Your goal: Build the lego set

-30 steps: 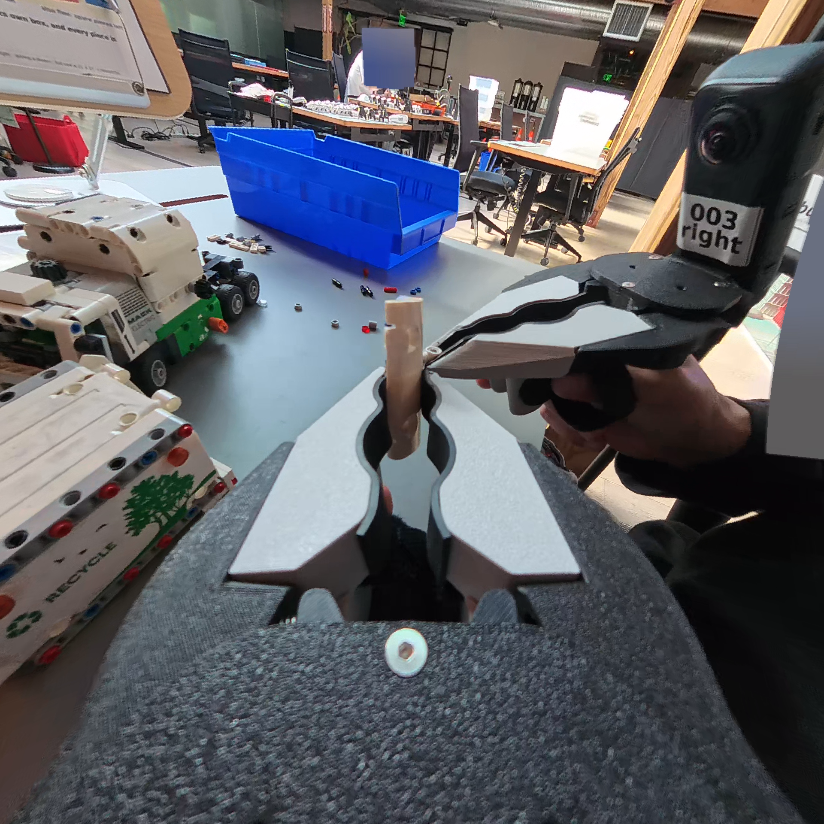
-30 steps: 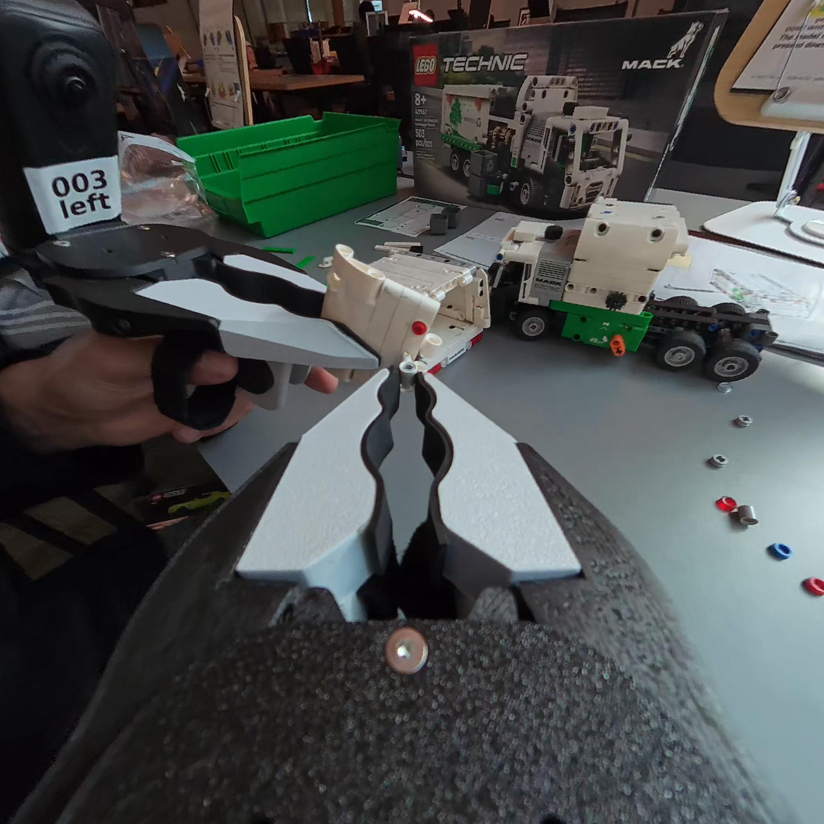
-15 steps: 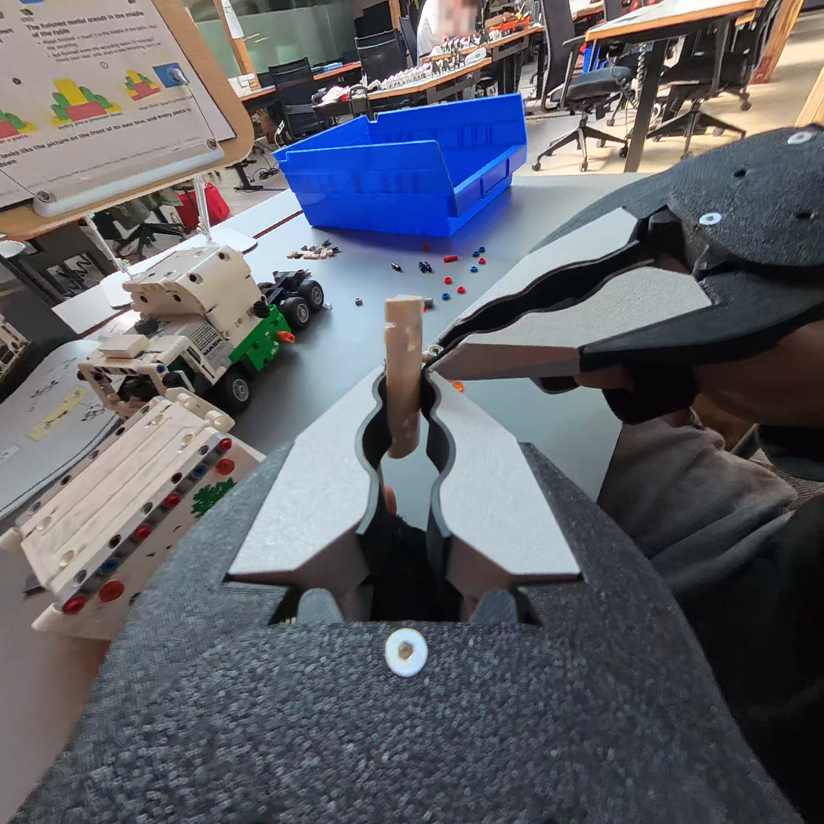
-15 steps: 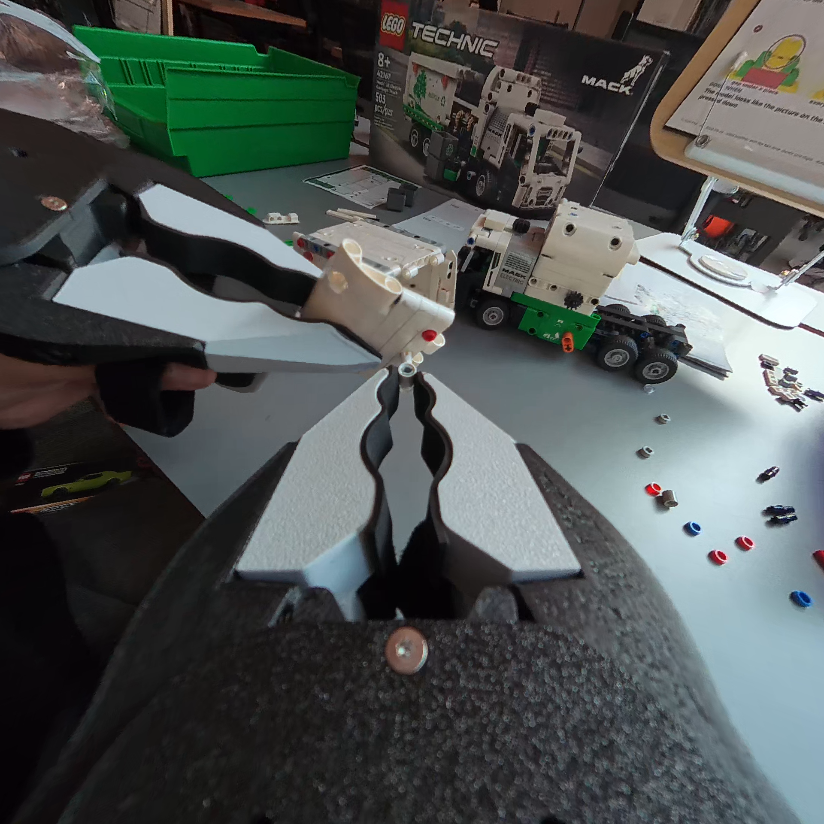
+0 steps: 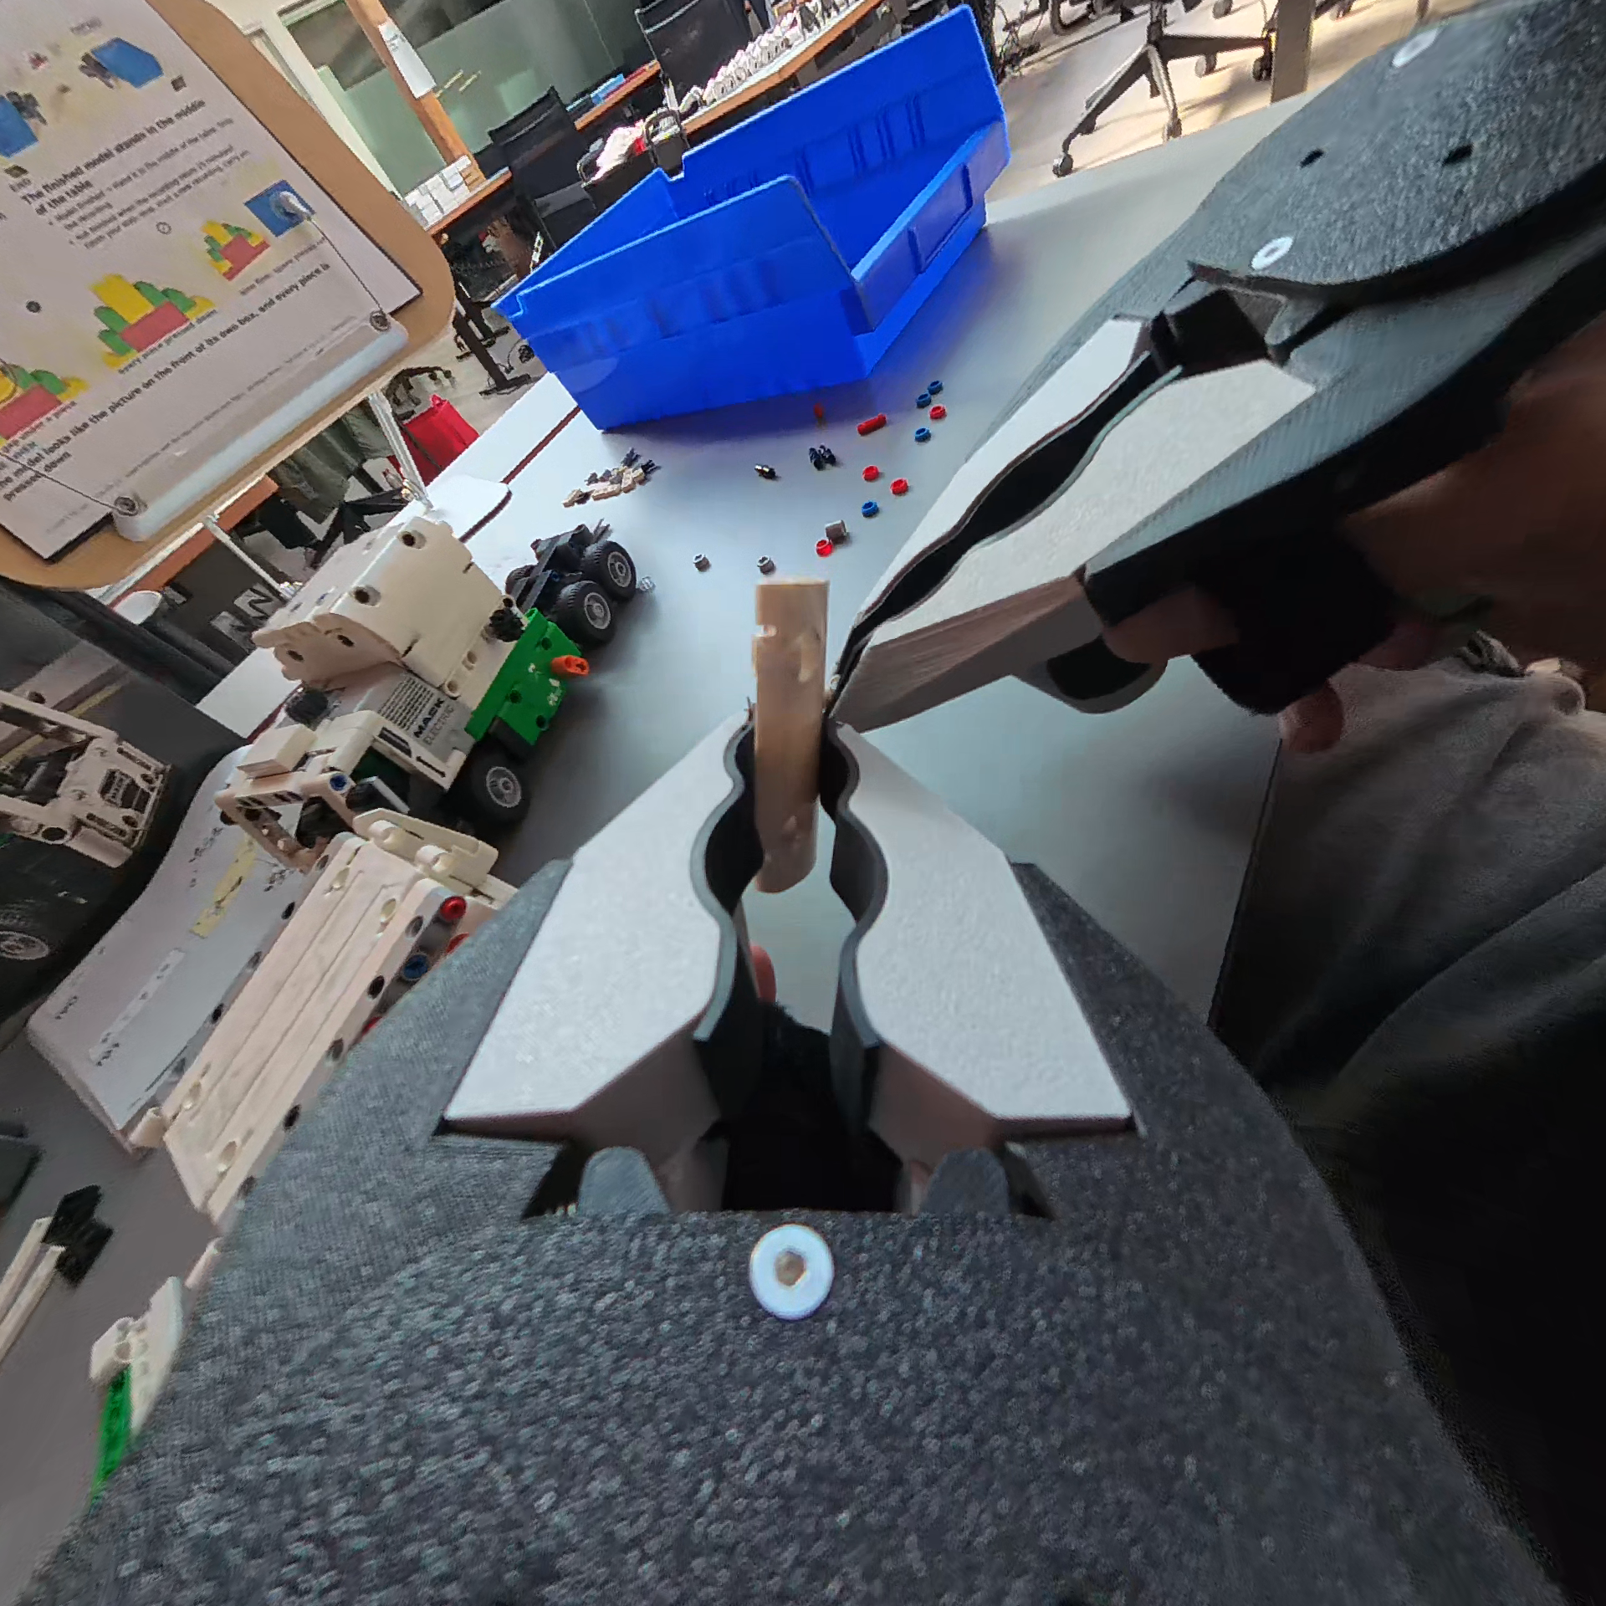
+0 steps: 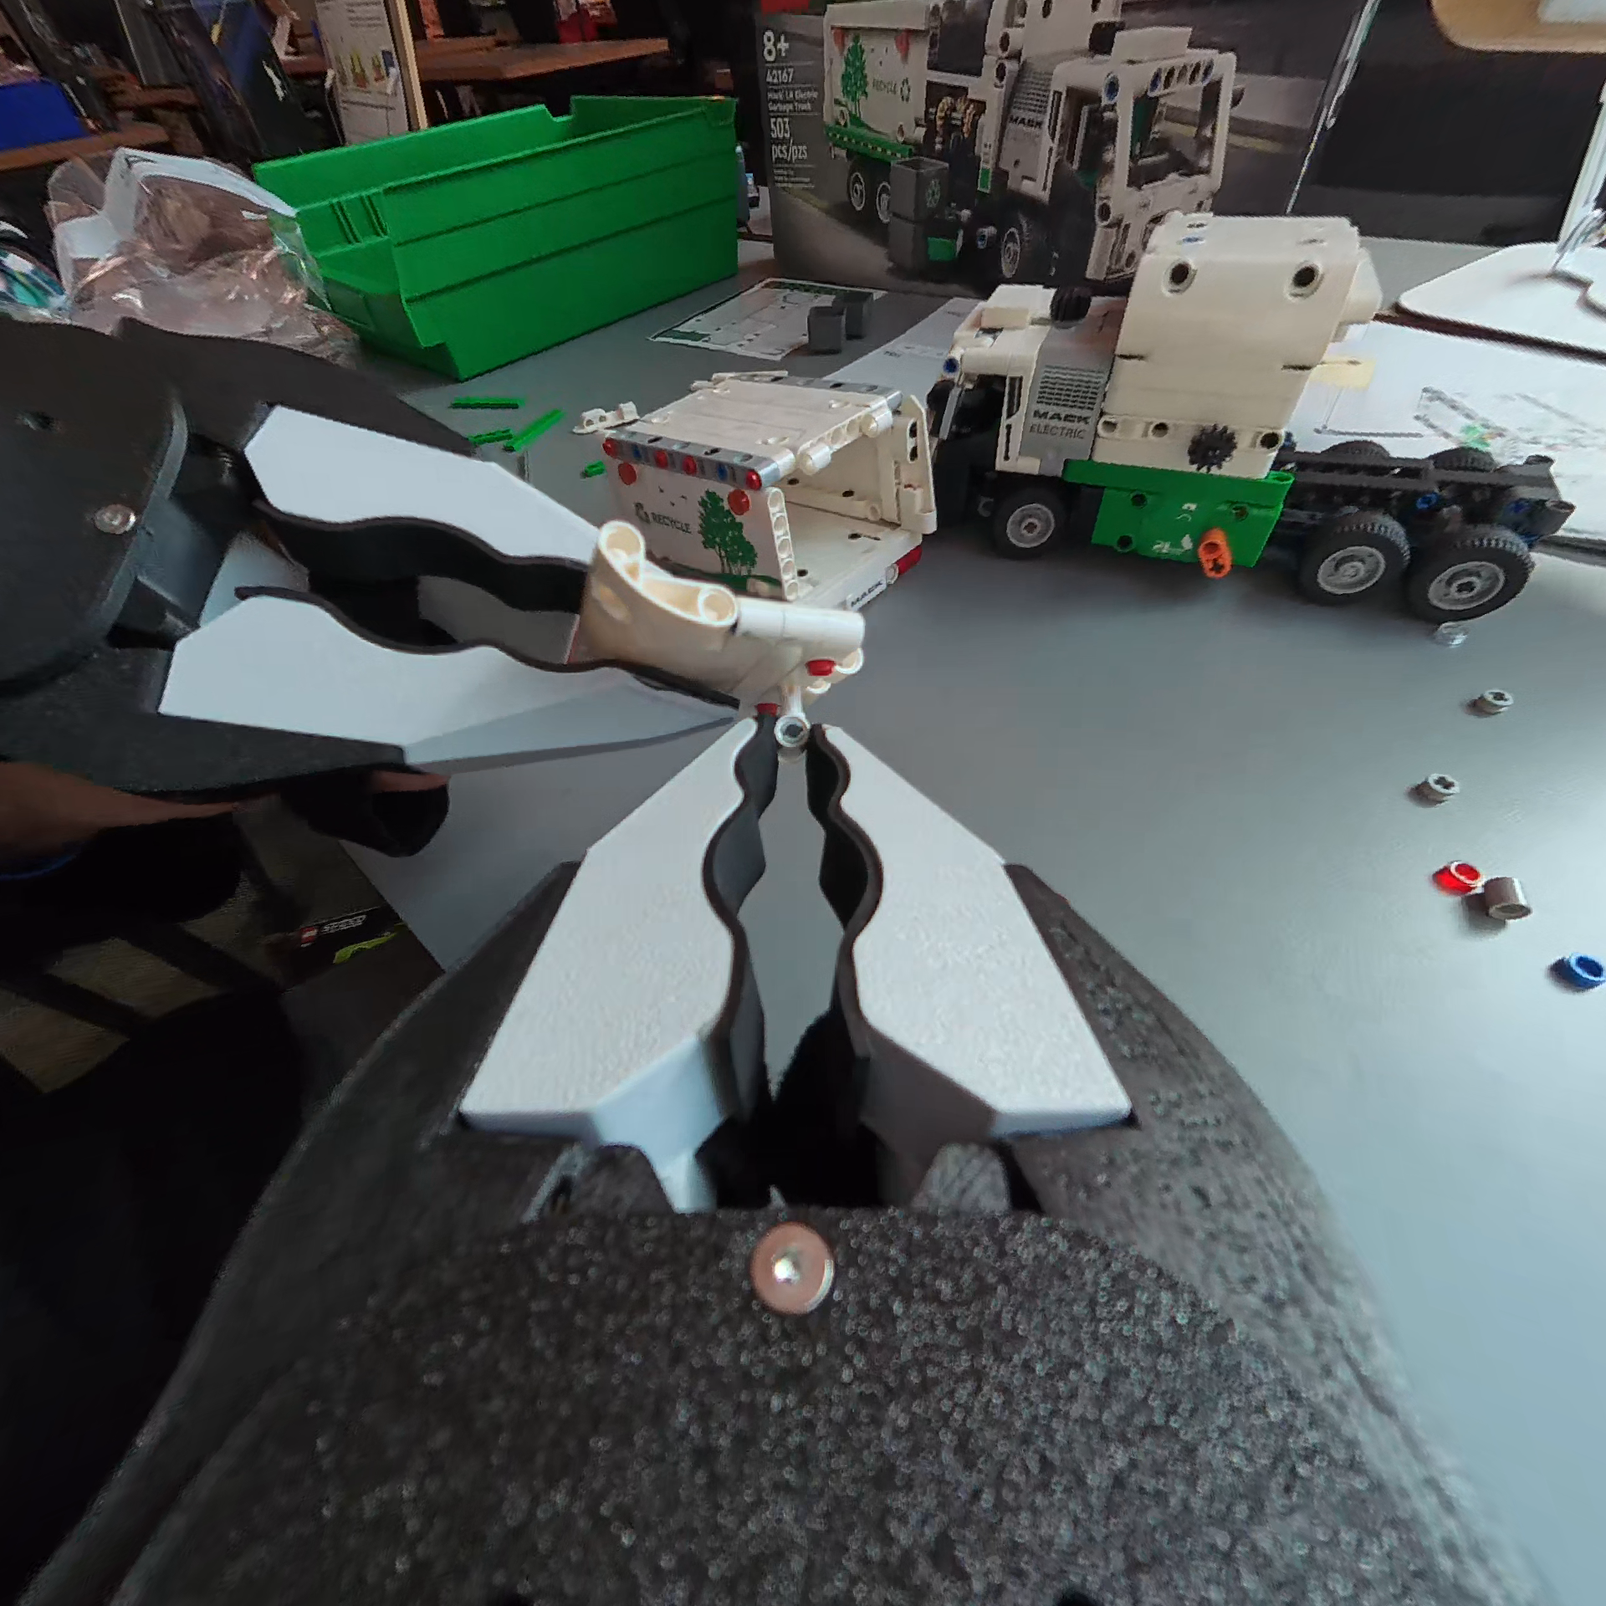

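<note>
My left gripper (image 5: 786, 730) is shut on a white Lego panel assembly (image 5: 789, 678), held upright above the grey table. In the right wrist view the left gripper (image 6: 660, 630) comes in from the left holding this curved white assembly (image 6: 695, 608), which has red pins. My right gripper (image 6: 789, 739) is shut on a small grey pin (image 6: 791, 728) and holds it against the assembly's lower corner. In the left wrist view the right gripper (image 5: 847, 686) meets the panel from the right. The white and green truck (image 6: 1217, 417) and the white recycle-marked body (image 6: 765, 495) stand on the table.
A blue bin (image 5: 765, 261) stands at the far side and a green bin (image 6: 521, 226) at the back left. The set's box (image 6: 1043, 130) is behind the truck. Small red, blue and grey pieces (image 6: 1477, 891) lie on the table (image 6: 1130, 782). An instruction board (image 5: 174, 261) stands at the left. Only a small space, under 4 cm, lies between the two pairs of fingers.
Both grippers have rolled and shifted while staying joined at the tips. The left still holds the white assembly, and the right still holds the grey pin against it.
</note>
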